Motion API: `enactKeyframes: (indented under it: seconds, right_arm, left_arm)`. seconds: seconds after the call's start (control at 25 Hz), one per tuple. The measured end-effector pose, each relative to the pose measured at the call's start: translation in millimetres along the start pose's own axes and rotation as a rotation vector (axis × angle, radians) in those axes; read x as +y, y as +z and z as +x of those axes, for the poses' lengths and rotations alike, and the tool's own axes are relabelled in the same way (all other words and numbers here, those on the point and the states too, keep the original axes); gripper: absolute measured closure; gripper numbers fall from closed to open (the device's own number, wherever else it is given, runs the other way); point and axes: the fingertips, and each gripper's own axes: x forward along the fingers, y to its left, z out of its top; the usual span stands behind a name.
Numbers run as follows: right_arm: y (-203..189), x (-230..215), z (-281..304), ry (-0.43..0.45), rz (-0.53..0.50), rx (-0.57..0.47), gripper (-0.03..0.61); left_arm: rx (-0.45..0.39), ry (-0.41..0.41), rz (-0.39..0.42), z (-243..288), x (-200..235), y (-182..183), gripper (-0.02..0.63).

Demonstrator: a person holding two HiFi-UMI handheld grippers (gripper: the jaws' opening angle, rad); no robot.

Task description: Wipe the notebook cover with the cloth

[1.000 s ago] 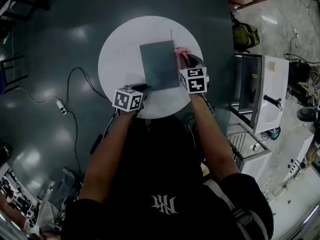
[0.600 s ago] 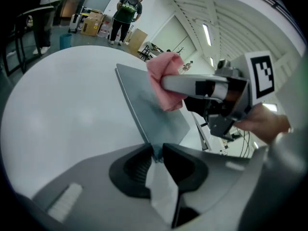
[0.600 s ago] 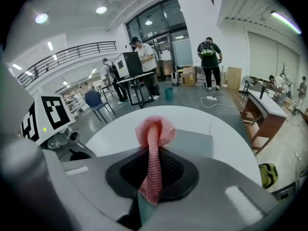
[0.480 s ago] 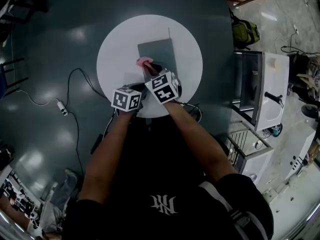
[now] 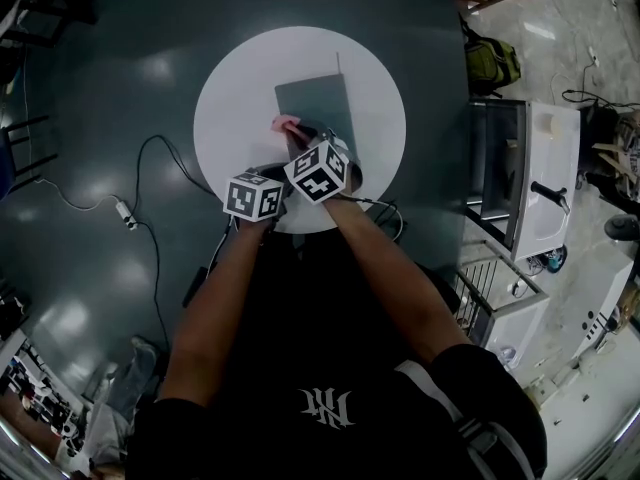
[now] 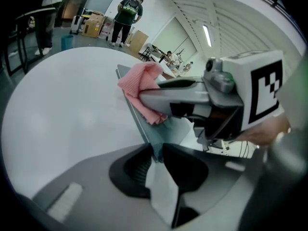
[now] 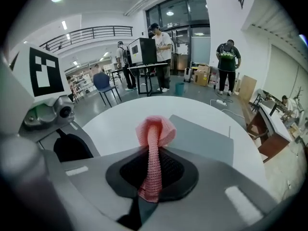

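A grey notebook (image 5: 315, 103) lies on the round white table (image 5: 230, 88). My left gripper (image 5: 286, 177) is shut on the notebook's near left corner; in the left gripper view the thin cover edge (image 6: 140, 123) runs into the closed jaws (image 6: 156, 153). My right gripper (image 5: 298, 136) is shut on a pink cloth (image 5: 286, 124) and presses it on the notebook's left edge, just beyond the left gripper. In the right gripper view the cloth (image 7: 155, 129) sticks up from between the jaws (image 7: 153, 165), with the notebook (image 7: 204, 138) behind it. The cloth (image 6: 139, 88) also shows in the left gripper view.
A cable (image 5: 150, 178) trails over the dark floor left of the table. A white cabinet (image 5: 530, 183) and a green backpack (image 5: 490, 68) stand to the right. Several people (image 7: 230, 61) stand in the room beyond the table.
My right gripper has swept the pink cloth from the notebook's right edge across the cover to its left edge and rolled as it went. The left gripper has kept still.
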Motion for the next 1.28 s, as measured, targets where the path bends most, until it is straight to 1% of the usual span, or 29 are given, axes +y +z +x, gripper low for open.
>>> enactKeyframes:
  seconds: [0.2,0.4,0.68,0.76,0.84,0.92,1.0,1.08,1.2,1.28]
  right_arm:
    - [-15.0,-26.8,-12.0,-0.042,0.046,-0.003,0.549]
    - [-38.5,-60.9,-30.6,-0.110,0.101,0.004,0.549]
    - [-60.0,-97.3,-49.9,-0.178,0.131,0.026,0.549]
    - [-72.1,-108.1,-53.9,-0.211,0.167,0.056,0.549]
    - [-85.6,-119.7,-59.5,-0.247,0.227,0.084,0.549]
    - [-81.5,-122.5,-68.7,-0.257,0.277,0.047,0.549]
    - [-59.8,-109.4,-75.0,-0.226,0.278,-0.035,0.549]
    - [-36.5,-83.6,-74.8,-0.162,0.261,-0.093,0.549]
    - [-12.1,-38.9,-63.3,-0.045,0.261,-0.125,0.549]
    - [-3.7,-13.5,-50.6,0.014,0.226,-0.115,0.549]
  left_arm:
    - [-0.005,0.004,-0.001,-0.9,0.9,0.6,0.534]
    - [-0.005,0.002,-0.001,-1.5,0.2,-0.8,0.534]
    - [-0.009,0.006,-0.001,-2.0,0.5,0.7,0.534]
    - [-0.012,0.007,-0.003,-1.7,-0.6,-0.4,0.534]
    - [-0.014,0.008,-0.002,-1.4,-0.7,-0.9,0.534]
    - [-0.017,0.008,0.000,-1.4,0.3,-0.3,0.534]
    - [-0.021,0.010,0.001,-2.0,1.4,0.5,0.534]
    - [-0.023,0.011,0.000,-2.9,1.3,0.5,0.534]
    - [-0.020,0.013,0.000,-2.6,0.3,0.4,0.534]
    - [-0.018,0.015,0.001,-2.5,-0.3,0.7,0.534]
